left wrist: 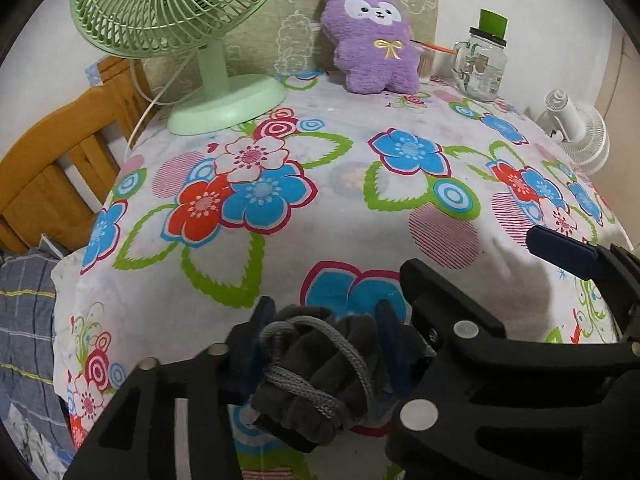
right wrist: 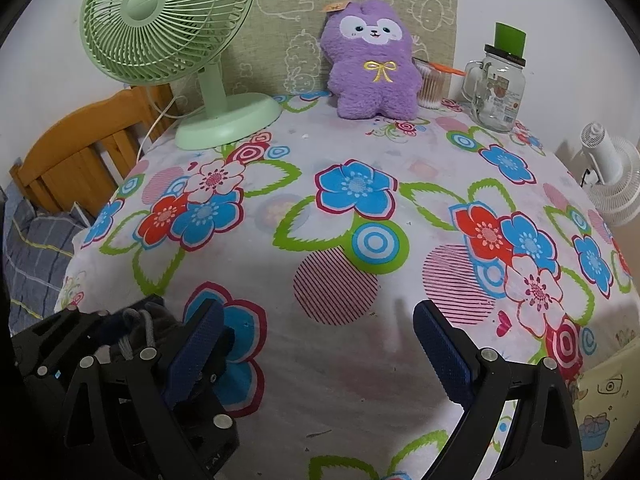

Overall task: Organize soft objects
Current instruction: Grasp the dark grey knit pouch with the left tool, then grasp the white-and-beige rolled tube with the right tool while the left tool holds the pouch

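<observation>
My left gripper (left wrist: 324, 320) is shut on a dark grey soft bundle tied with grey cord (left wrist: 316, 372), held low over the near edge of the flowered tablecloth (left wrist: 320, 184). The bundle also shows at the lower left of the right wrist view (right wrist: 136, 332), inside the left gripper. My right gripper (right wrist: 316, 340) is open and empty, just right of the left one; it shows in the left wrist view (left wrist: 472, 256) too. A purple plush animal (left wrist: 372, 40) sits upright at the far edge of the table against a green cushion (right wrist: 280, 20); it is also in the right wrist view (right wrist: 374, 60).
A green desk fan (left wrist: 176, 12) stands at the far left of the table. A glass jar with a green-topped lid (left wrist: 482, 64) and a cup of cotton swabs (right wrist: 432, 84) stand at the far right. A white fan (left wrist: 580, 128) is beyond the right edge, a wooden chair (left wrist: 60, 160) at left.
</observation>
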{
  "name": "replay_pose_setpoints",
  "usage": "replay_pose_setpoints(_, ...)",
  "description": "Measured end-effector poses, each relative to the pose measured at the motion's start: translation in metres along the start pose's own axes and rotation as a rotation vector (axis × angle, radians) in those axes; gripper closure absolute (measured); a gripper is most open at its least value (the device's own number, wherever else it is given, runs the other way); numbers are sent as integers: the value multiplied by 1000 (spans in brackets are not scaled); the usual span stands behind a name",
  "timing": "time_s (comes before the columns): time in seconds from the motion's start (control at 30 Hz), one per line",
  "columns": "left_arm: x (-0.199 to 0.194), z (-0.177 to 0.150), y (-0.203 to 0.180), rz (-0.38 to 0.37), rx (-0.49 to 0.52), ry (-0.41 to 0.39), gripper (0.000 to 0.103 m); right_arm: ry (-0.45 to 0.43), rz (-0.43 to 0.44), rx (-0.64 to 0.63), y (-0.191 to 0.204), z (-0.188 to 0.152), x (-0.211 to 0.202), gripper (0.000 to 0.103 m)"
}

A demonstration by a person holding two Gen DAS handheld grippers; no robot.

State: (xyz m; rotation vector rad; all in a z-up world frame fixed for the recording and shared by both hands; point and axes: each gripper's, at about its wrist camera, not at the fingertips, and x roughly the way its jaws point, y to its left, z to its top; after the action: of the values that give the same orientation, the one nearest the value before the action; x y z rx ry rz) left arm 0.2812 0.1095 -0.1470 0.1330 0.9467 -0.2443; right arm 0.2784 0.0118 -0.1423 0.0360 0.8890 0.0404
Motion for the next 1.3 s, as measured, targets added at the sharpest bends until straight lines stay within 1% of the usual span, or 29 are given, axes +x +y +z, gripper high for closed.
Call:
replay_pose_setpoints(0.07, -3, -1, -1, 14, 0, -2, 59, -5, -9, -5, 0, -1, -3, 6)
replay_pose_setpoints(0.27, -23, -9, -1, 41, -11, -26, 62, -28, 4, -12, 3, -6, -22, 6)
replay_pose_setpoints(0.57, -61, -29, -6, 56, -28, -73, 62, -67, 33, -27, 9, -21, -57, 6)
replay_pose_setpoints(0.77, -83, -48, -9, 61, -49, -86, 63, -87, 47, -67, 16, -36, -82, 6)
replay_pose_setpoints(0.93, -98, -65, -13, 62, -68, -102, 63, -94, 52, -75, 18, -49, -98, 6)
replay_pose_setpoints(1.13, -106, -85, -18, 64, -85, -101, 63, -100, 62, -104, 21, -69, -112, 6)
replay_pose_setpoints(1.3, -105, -101, -24, 55, -92, -89, 63, -83, 80, -118, 21, -83, -111, 6)
